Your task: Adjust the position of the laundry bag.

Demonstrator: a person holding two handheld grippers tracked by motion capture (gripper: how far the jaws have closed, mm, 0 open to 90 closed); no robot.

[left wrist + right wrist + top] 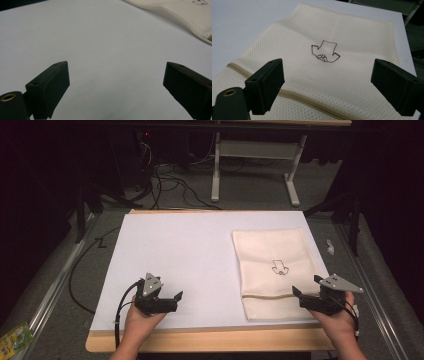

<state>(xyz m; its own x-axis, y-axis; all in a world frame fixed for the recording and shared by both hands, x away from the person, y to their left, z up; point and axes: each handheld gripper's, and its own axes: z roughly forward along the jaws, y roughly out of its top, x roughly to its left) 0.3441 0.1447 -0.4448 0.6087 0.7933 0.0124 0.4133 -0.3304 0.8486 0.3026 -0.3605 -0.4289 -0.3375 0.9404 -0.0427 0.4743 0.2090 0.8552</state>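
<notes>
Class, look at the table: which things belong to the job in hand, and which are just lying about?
Part of the job:
mesh bag
zip
left tongs, open
right tongs, open

Just lying about:
cables on the floor
green packet
white table legs

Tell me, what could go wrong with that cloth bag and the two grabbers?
The mesh bag lies flat on the white sheet, so the open right gripper might pinch only the top layer, or snag its holes. The bag's near end sits close to the table's front edge, so a tug toward the person could drag it off. The left gripper, also open, is over bare sheet, apart from the bag, so it can't steady the bag yet.
</notes>
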